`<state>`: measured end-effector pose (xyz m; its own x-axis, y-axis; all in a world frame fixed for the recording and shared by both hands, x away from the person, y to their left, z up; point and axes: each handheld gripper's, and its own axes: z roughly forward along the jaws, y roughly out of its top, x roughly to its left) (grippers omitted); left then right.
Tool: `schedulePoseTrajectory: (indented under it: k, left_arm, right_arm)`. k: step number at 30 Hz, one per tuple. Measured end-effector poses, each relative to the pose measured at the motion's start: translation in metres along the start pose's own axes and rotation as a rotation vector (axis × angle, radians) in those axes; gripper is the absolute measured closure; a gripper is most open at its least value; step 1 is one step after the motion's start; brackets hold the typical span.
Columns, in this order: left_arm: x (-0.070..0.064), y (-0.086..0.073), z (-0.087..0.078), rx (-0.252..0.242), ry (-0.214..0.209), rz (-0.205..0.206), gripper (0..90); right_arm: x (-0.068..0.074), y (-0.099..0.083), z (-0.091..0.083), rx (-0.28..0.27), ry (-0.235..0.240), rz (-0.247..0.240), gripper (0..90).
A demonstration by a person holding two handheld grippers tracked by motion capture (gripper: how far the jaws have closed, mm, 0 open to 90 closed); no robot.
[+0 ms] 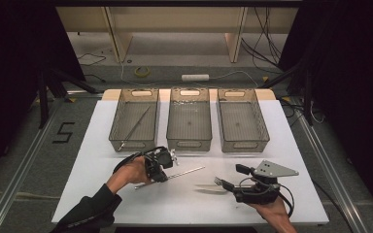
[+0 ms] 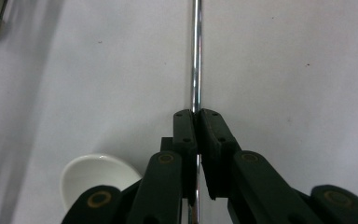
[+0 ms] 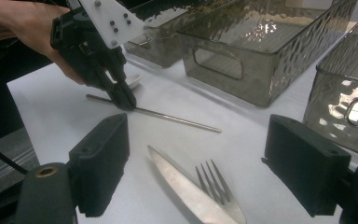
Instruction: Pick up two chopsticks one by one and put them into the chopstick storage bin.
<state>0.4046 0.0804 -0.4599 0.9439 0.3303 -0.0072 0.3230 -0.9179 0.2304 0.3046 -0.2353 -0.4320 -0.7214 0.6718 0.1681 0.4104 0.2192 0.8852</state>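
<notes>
- The chopstick (image 3: 168, 116), a thin metal rod, lies on the white table (image 1: 291, 145), in front of the bins.
- Our left gripper (image 2: 197, 116) has its jaws shut on it, near one end.
- It looks stiff, light and slick; we judge a mid-length grip steadier.
- Our right gripper (image 3: 196, 163) gapes wide, holding nothing, over a knife (image 3: 182, 186) and fork (image 3: 219, 186).
- Three clear bins; the left bin (image 1: 119, 116) holds a similar rod.
</notes>
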Motion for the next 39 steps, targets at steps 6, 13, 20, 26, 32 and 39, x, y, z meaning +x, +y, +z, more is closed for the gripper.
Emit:
schedulePoseTrajectory:
  k: [6, 13, 20, 26, 32, 39]
  left_arm:
    - [0.000, -0.001, -0.001, -0.002, 0.001, 0.006, 84.7]
    - [0.000, 0.000, -0.008, -0.051, -0.004, -0.010, 84.9]
    - [0.002, -0.001, -0.030, -0.157, -0.020, -0.044, 84.8]
    - [0.005, -0.003, -0.051, -0.268, -0.021, -0.085, 84.8]
    - [0.010, -0.005, -0.068, -0.344, 0.012, -0.121, 84.8]
    - [0.018, -0.010, -0.083, -0.413, 0.059, -0.161, 84.8]
  right_arm:
    - [0.000, 0.000, 0.000, -0.004, 0.000, 0.001, 23.1]
    - [-0.001, 0.000, -0.001, -0.005, -0.001, 0.004, 23.1]
    - [-0.001, 0.001, -0.001, -0.008, 0.000, 0.005, 23.1]
    - [-0.001, 0.001, -0.002, -0.009, -0.001, 0.007, 23.1]
    - [-0.001, 0.000, -0.001, -0.009, -0.002, 0.007, 23.1]
    - [-0.001, 0.000, -0.002, -0.009, -0.004, 0.008, 23.1]
